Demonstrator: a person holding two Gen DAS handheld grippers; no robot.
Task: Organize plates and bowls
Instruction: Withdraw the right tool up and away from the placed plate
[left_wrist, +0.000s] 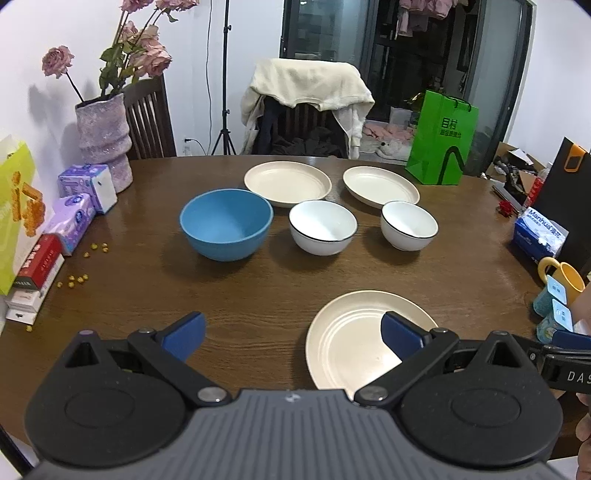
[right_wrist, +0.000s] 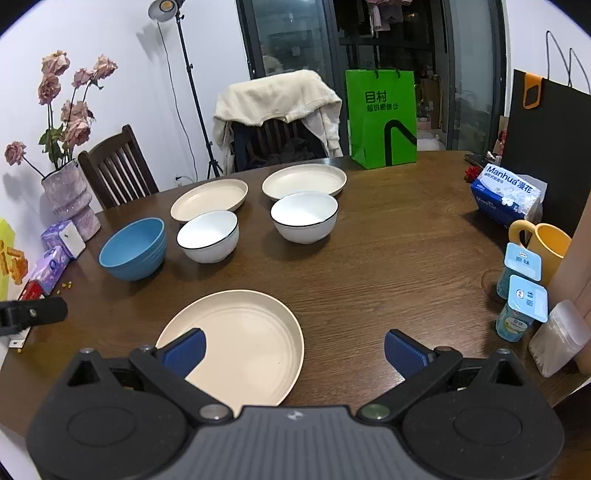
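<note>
Left gripper (left_wrist: 293, 334) agape, near plate (left_wrist: 354, 332) (cream)

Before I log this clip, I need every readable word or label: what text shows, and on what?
"Manhua", then blurred characters: blue tissue pack.
"目村": green paper bag; its smaller line is blurred.
"DAS", cut off at the frame edge: right hand-held gripper as seen in the left wrist view.
Yogurt cups, purple tissue packs, red box: print too small to read.
</note>
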